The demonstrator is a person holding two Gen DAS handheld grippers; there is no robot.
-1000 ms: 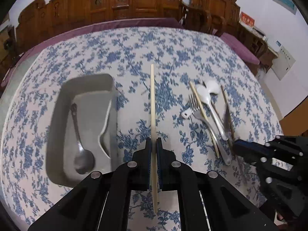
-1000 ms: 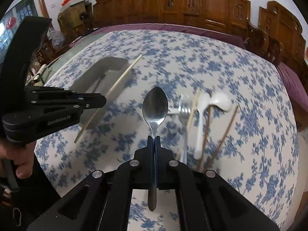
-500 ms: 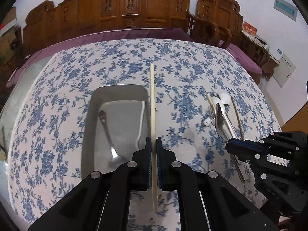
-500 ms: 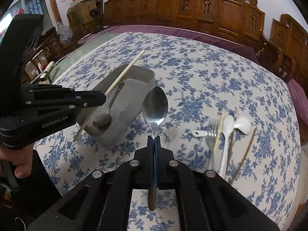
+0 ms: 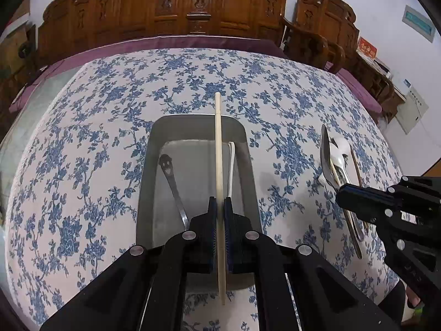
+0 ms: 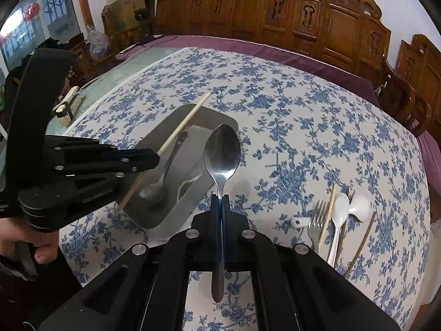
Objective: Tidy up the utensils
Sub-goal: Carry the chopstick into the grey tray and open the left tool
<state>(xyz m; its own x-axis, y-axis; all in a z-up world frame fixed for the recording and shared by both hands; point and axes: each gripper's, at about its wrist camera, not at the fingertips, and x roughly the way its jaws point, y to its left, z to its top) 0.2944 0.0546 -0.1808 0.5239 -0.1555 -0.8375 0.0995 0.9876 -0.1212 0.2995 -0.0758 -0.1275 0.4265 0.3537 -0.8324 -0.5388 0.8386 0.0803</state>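
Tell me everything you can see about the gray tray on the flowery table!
The gray tray is a deep rectangular bin with rounded corners, dull metal by its look, sitting flat on the blue-flowered tablecloth. Inside lie a metal spoon with a smiley face on its handle and a white spoon. The left gripper holds a pale wooden chopstick above it.

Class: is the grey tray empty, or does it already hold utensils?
Not empty: the grey tray holds a metal spoon and a white utensil.
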